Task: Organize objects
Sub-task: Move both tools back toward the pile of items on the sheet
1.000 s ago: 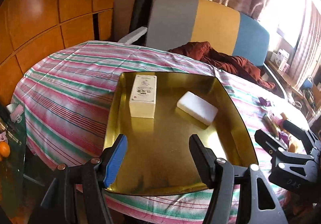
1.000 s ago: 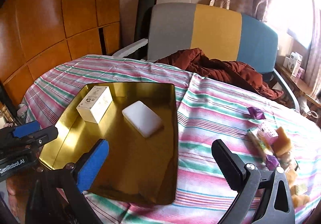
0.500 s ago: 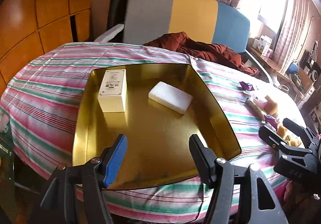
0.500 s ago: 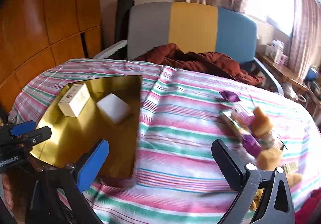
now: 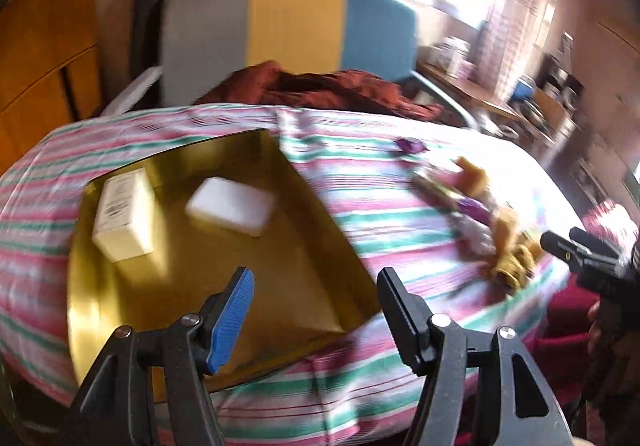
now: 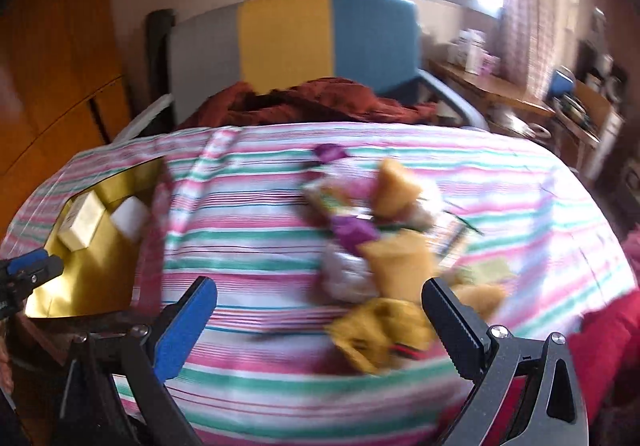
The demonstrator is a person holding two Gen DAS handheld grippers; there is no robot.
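The gold tray [image 5: 304,242] sits at one end of the striped tablecloth [image 6: 256,242], with a cream box [image 5: 124,218] and a white block [image 5: 232,206] already lying inside it, well apart from the heap of small wrapped items [image 6: 380,246] at the other end. It looks like a fetching step: the right gripper [image 6: 320,310] points at that heap, its jaws spread wide and holding nothing, with the nearest yellow pieces just ahead of its fingers. The left gripper [image 5: 316,294] hangs over the tray's near edge, also wide and empty. Next, I judge, the right one must settle on a single item; the blur hides which.
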